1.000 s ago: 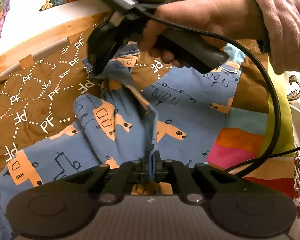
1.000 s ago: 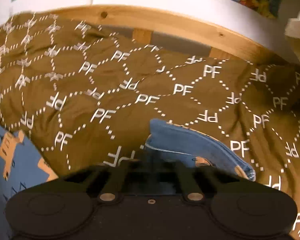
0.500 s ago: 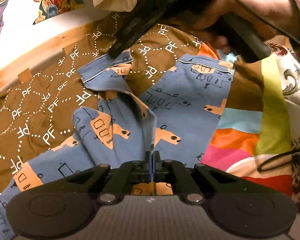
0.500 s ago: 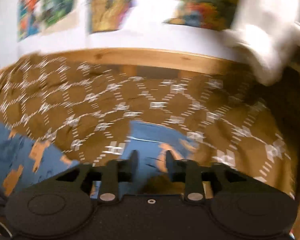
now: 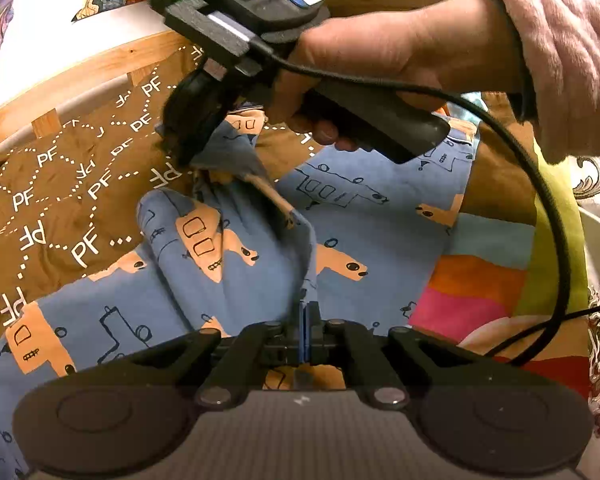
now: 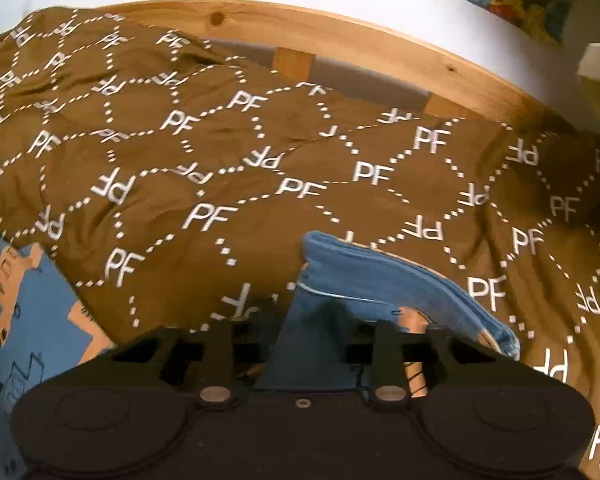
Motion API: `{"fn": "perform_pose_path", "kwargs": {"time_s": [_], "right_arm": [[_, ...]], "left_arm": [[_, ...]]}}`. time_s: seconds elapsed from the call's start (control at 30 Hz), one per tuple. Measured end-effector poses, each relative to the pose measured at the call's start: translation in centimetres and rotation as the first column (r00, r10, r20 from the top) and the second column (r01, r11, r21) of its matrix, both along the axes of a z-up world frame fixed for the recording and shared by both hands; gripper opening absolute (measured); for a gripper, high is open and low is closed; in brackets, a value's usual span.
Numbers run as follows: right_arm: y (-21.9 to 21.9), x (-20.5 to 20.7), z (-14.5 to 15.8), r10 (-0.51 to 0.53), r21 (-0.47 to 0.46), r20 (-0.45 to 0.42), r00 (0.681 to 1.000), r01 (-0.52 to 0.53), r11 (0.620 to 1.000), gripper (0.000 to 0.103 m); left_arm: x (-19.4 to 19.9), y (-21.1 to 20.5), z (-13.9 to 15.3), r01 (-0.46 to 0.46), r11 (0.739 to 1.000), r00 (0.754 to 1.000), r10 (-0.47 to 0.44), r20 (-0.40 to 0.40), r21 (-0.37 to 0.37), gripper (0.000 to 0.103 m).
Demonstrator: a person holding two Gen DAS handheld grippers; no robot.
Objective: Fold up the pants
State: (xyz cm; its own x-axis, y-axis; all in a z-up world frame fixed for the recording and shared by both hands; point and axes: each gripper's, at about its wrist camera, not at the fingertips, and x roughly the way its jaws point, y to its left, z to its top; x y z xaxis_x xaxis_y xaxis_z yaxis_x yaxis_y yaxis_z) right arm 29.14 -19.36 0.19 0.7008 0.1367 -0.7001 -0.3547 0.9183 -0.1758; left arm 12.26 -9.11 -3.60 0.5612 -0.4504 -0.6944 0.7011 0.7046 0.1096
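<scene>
Pants (image 5: 360,216): left gripper (image 5: 305,320) pinches a raised fold, right gripper (image 6: 306,320) gapes wide around the hem.

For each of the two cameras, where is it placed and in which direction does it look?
Left wrist: on the left gripper, looking along shut fingers across the blue pants; the right hand and right gripper show.
Right wrist: on the right gripper, looking over parted fingers toward the wooden bed frame.
Shared: pants, brown PF blanket, frame.
</scene>
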Motion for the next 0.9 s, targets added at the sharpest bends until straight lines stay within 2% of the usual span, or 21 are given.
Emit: {"fn": "perform_pose_path", "kwargs": {"time_s": [0.03, 0.13, 0.27, 0.43, 0.53, 0.67, 0.83, 0.9], "right_arm": [[-0.2, -0.1, -0.1, -0.008, -0.001, 0.006, 1.000, 0.008, 1.000, 0.002], [-1.6, -0.6, 0.3, -0.046, 0.050, 0.025, 0.999, 0.044, 0.998, 0.000], [-4.5, -2.8, 2.4, -0.102, 0.153, 0.094, 0.990, 0.086, 0.984, 0.000], [-10.5, -8.1, 6.2, -0.230, 0.337, 0.181, 0.956, 0.160, 0.928, 0.000], [-13.7, -12.2, 7.4, -0.315, 0.408, 0.199, 0.928, 0.214, 0.888, 0.000], [-16.6, -16.7, 6.4, -0.394, 0.440, 0.151, 0.906, 0.296, 0.848, 0.000], [-18.6, -19.0, 1.6, -0.469, 0.452, -0.003, 0.883, 0.419, 0.788, 0.000], [-19.0, -19.6, 0.0, -0.485, 0.467, -0.050, 0.873, 0.450, 0.761, 0.005]], "left_arm": [[-0.1, 0.0, 0.1, -0.001, 1.000, 1.000, 0.001, 0.004, 0.001, 0.001], [-0.4, 0.0, 0.4, -0.005, 1.000, 1.000, 0.005, 0.020, 0.005, 0.001], [-0.9, -0.1, 0.9, -0.005, 1.000, 0.999, 0.005, 0.044, 0.008, 0.001], [-2.2, -0.1, 1.6, 0.040, 0.999, 0.995, -0.043, 0.089, 0.033, 0.001], [-3.3, -0.3, 1.9, 0.090, 0.993, 0.988, -0.098, 0.123, 0.071, 0.001], [-4.3, -1.1, 1.3, 0.137, 0.983, 0.979, -0.154, 0.133, 0.125, 0.001], [-4.9, -1.5, 0.1, 0.175, 0.967, 0.972, -0.200, 0.124, 0.186, 0.001], [-4.9, -1.6, 0.0, 0.178, 0.965, 0.973, -0.202, 0.114, 0.194, 0.001]]}}
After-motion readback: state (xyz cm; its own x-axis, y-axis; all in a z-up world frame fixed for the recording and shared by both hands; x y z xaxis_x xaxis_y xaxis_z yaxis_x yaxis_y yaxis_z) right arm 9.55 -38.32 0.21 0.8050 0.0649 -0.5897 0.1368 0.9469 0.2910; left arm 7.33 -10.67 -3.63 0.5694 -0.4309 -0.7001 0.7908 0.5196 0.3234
